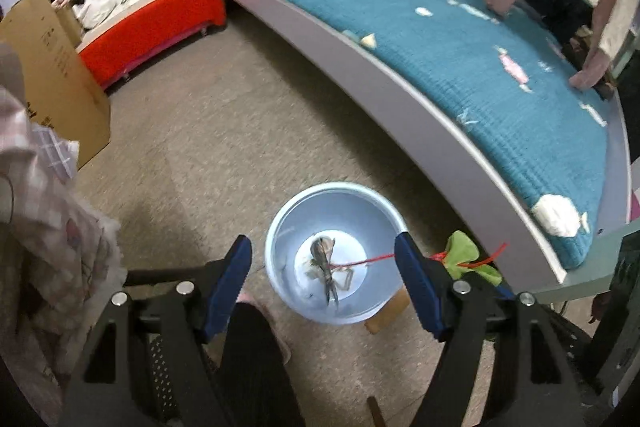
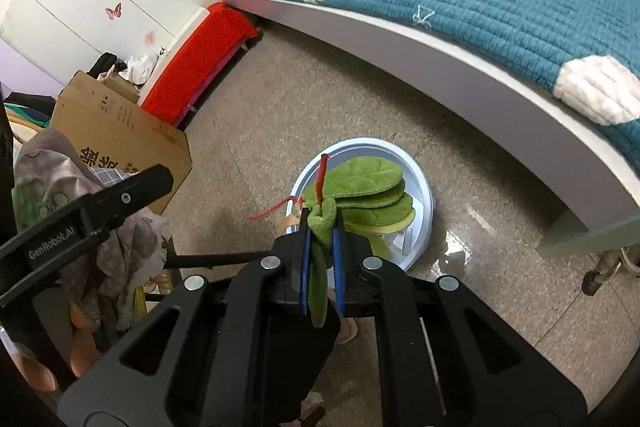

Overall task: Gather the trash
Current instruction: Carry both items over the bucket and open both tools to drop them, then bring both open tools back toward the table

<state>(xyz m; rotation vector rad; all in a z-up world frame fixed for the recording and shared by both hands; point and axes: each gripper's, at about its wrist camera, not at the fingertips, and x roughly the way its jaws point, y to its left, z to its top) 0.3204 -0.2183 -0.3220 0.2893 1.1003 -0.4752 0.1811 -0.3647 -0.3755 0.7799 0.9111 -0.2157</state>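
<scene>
Left gripper (image 1: 324, 283) hangs wide open right above the bin (image 1: 280, 227), nothing between its blue pads (image 1: 230, 287). Down in the bin lies a dark scrap (image 1: 326, 267) on the pale bottom, a red string (image 1: 372, 259) trailing from it over the rim. The bin stands on the floor (image 1: 208, 131) just beside the bed (image 1: 460, 47). Right gripper (image 2: 320, 223) is clamped tight on a green leaf toy (image 2: 368, 187), its leaves fanned over the bin, a red stalk (image 2: 321, 179) sticking up.
</scene>
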